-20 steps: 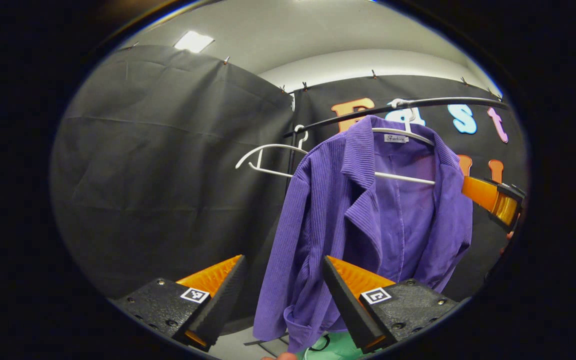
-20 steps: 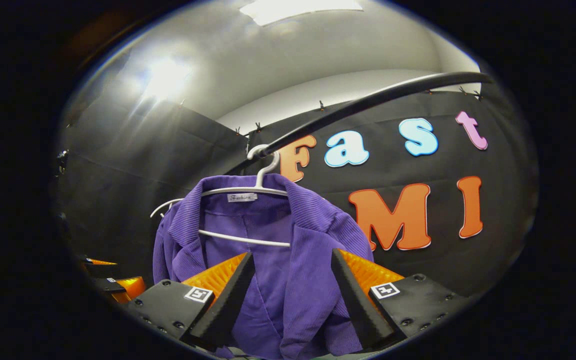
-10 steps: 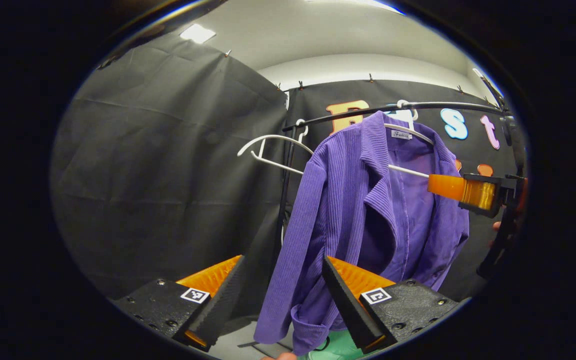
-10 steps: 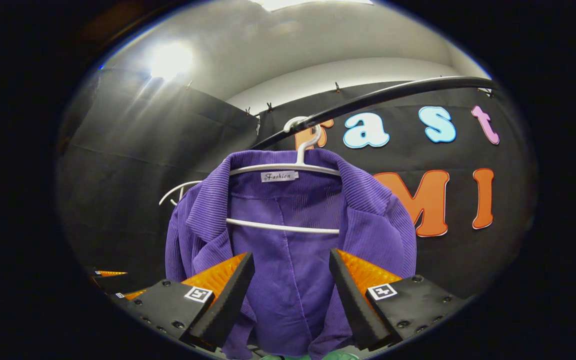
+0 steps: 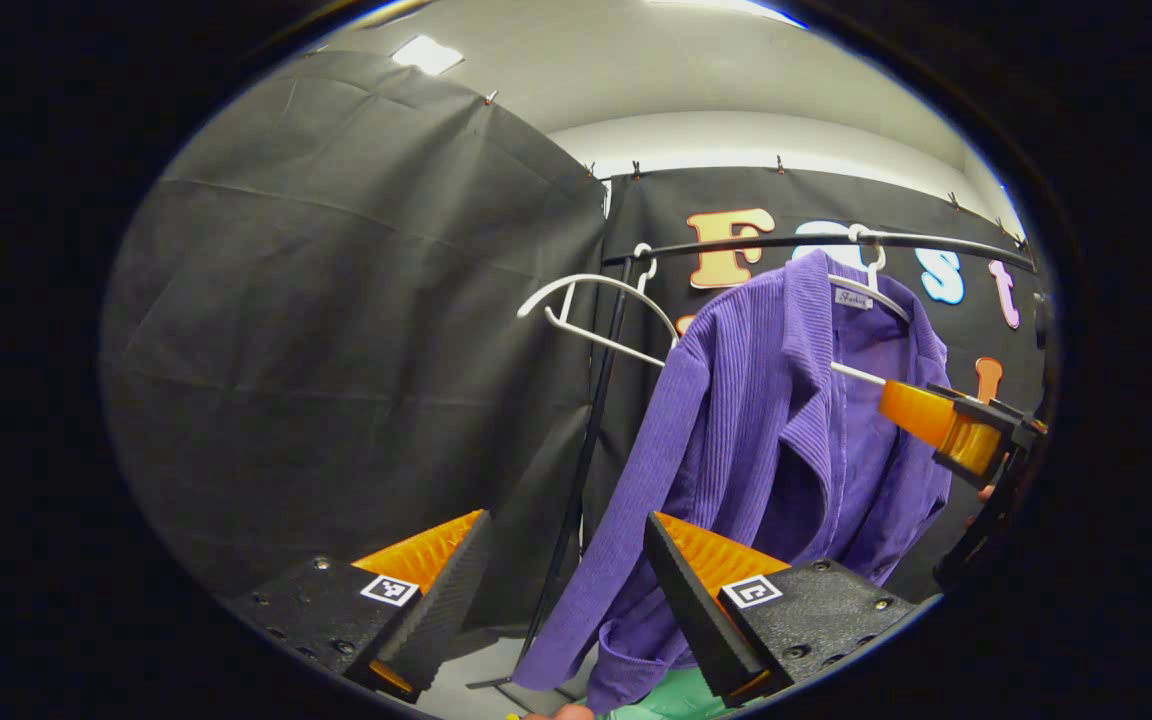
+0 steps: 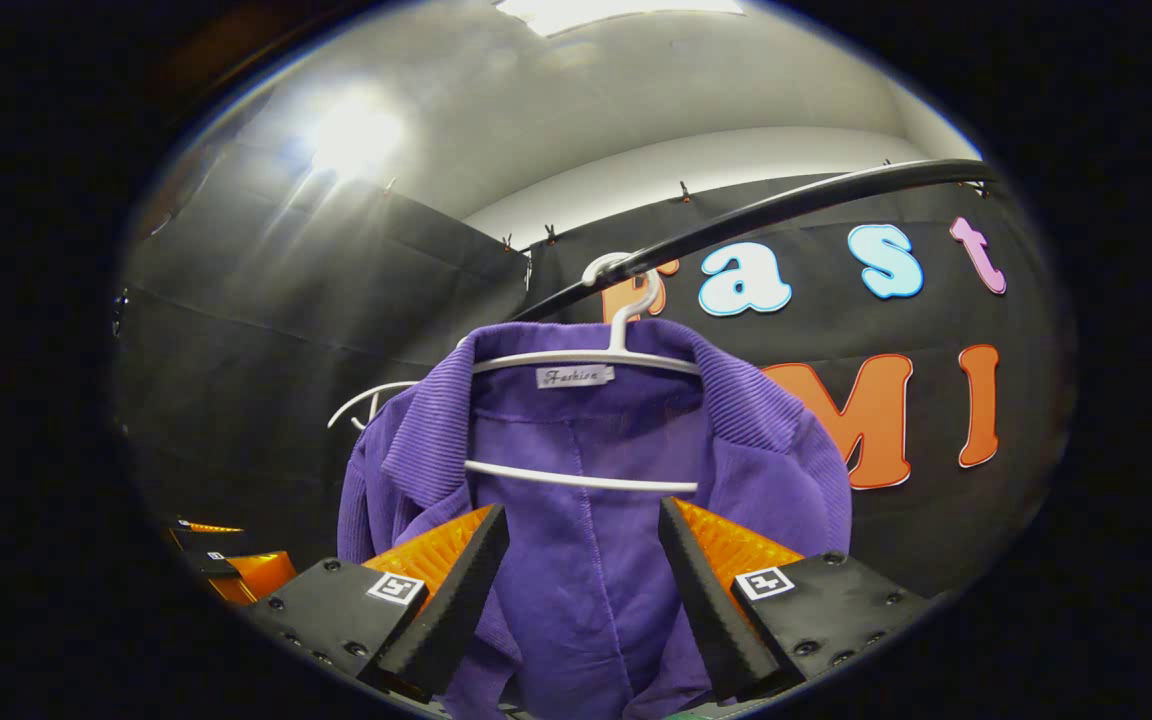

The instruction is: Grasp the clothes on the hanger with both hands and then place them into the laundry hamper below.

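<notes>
Left gripper (image 5: 561,590): bottom centre of left gripper view, fingers spread wide, nothing between them. Right finger overlaps the jacket's lower hem in the frame; contact can't be told.
Right gripper (image 6: 584,590): bottom centre of right gripper view, fingers apart, released. Jacket front fills the gap between them; whether the cloth touches the fingers can't be told. Also seen in left gripper view at right edge (image 5: 956,435), side on, level w/ the jacket's chest.
Hand: a bit of a fingertip (image 5: 564,712) at bottom edge of left gripper view, plus a sliver of a hand behind the far gripper at right.
Hamper: green patch (image 5: 666,700) at bottom of left gripper view, under the jacket hem, likely the laundry hamper; too little visible to be sure.
Jacket: purple ribbed jacket (image 5: 776,440), right of centre in left gripper view, seen from an angle, sleeve hanging down to lower centre. In right gripper view (image 6: 586,560) seen head on, collar open, white neck label at upper centre.
Hanger: white hanger (image 6: 626,320) through the jacket's shoulders, hook over the rail, lower bar crossing the open front.
Spare hanger: empty white hanger (image 5: 596,310), centre of left gripper view, just left of the jacket on same rail; in right gripper view partly hidden behind the jacket's left shoulder (image 6: 366,400).
Rail: black rail (image 5: 816,242) across upper right of left gripper view, w/ a slanted black post (image 5: 576,480) running down to the floor; right gripper view has the rail (image 6: 786,205) as an arc across upper right.
Far: black cloth wall (image 5: 356,340), pale ceiling w/ lights.
</notes>
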`<state>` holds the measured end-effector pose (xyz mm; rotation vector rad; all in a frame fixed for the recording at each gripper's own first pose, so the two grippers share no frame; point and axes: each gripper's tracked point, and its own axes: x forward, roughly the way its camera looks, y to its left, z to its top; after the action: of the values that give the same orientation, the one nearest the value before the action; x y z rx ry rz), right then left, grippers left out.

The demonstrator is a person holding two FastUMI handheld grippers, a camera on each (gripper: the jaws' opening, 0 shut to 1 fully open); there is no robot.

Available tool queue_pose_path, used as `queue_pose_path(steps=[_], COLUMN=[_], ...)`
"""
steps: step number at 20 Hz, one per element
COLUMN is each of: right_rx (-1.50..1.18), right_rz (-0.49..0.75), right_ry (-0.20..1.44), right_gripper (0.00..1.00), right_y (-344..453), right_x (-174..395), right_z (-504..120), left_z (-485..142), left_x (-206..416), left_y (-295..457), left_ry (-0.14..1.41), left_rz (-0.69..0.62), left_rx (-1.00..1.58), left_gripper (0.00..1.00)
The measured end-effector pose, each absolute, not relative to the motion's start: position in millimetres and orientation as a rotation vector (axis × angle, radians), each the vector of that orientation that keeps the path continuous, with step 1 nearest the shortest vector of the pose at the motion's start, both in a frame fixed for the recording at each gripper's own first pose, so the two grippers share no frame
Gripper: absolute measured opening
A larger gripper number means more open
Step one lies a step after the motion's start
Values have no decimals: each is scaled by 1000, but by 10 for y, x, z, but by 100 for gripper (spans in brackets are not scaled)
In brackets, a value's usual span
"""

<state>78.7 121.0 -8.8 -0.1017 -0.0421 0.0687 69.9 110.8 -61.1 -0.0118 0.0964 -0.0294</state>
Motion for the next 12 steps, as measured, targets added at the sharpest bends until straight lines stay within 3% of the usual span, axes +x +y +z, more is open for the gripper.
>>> queue_pose_path(steps=[2,3,5,6,7,9,12], right_rx=[-86,-54,24,43,42,11,-4], right_rz=[69,84,102,98,83,47,-6], right_ry=[-10,9,89,127,146,148,151], right_gripper=[96,98,98,100,94,94,100], right_y=[1019,959,825,749,644,501,392], right_x=[730,704,626,595,593,567,660], right_z=[-90,-96,-195,-290,-361,-512,-685], left_z=[-514,-495,-481,-489,-496,-488,-451], left_x=[723,721,672,628,570,473,394], left_y=[1151,1135,1064,1026,1003,922,710], left_ry=[79,77,84,89,84,68,52], left_rz=[0,4,-8,-15,-19,-22,-23], left_rx=[-4,-11,-18,-18,-21,-13,33], left_gripper=[92,99,92,92,92,92,92])
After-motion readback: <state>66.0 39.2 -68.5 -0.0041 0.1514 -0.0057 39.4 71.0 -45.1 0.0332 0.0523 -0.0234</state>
